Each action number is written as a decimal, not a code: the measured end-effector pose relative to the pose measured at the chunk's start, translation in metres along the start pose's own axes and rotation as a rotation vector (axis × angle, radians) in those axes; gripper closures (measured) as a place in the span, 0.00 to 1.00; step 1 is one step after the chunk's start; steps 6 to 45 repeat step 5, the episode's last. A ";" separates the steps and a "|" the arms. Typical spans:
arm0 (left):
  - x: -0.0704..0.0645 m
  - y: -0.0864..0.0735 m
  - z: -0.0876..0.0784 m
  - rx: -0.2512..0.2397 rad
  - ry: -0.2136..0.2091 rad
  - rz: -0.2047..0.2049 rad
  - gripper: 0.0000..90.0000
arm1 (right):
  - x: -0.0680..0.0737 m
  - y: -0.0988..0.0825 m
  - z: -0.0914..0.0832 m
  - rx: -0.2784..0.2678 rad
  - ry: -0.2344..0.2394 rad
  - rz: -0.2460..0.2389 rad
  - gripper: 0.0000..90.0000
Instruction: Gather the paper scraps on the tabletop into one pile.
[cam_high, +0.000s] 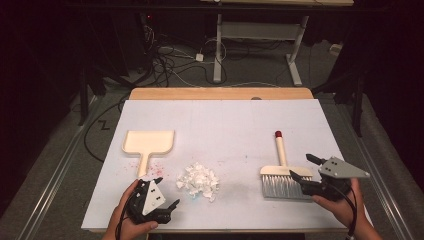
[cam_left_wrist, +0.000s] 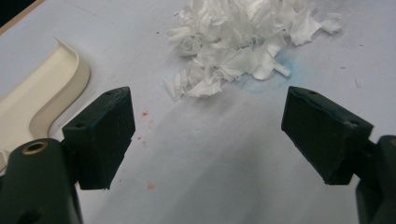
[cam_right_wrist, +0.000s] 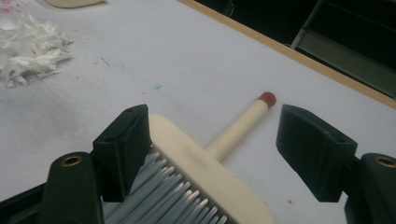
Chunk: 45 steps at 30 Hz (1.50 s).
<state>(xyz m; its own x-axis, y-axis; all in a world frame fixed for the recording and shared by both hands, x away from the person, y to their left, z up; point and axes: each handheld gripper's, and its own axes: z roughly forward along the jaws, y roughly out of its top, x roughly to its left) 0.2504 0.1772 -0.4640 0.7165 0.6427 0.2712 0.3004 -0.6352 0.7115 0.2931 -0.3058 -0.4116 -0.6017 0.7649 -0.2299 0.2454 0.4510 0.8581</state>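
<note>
A cream dustpan (cam_high: 149, 142) lies at the left of the table, handle toward me. A heap of white paper shreds (cam_high: 198, 181) sits in the middle near the front. On the right lies a brush (cam_high: 282, 175) with grey bristles and a cream, red-tipped handle pointing away. My left gripper (cam_high: 167, 191) is open just left of the shreds (cam_left_wrist: 233, 37), with the dustpan (cam_left_wrist: 42, 93) at its left and nothing between its jaws. My right gripper (cam_high: 301, 165) is open at the brush's right end. Its jaws straddle the brush head (cam_right_wrist: 205, 172), and one jaw rests against the head's corner.
The white table cover (cam_high: 225, 120) ends in a wooden strip (cam_high: 220, 93) at the far side. Red specks (cam_high: 131, 165) dot the surface by the dustpan handle, and a blue stain (cam_left_wrist: 275, 74) lies under the shreds. Cables and desk legs (cam_high: 218, 55) are on the floor beyond.
</note>
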 end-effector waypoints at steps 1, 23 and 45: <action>0.000 0.001 0.000 0.000 0.002 0.002 0.18 | 0.002 -0.002 -0.003 -0.012 -0.014 0.006 0.30; 0.002 0.002 0.002 -0.007 0.005 -0.005 0.18 | 0.004 -0.005 -0.008 -0.063 -0.045 0.019 0.31; 0.002 0.002 0.002 -0.007 0.005 -0.005 0.18 | 0.004 -0.005 -0.008 -0.063 -0.045 0.019 0.31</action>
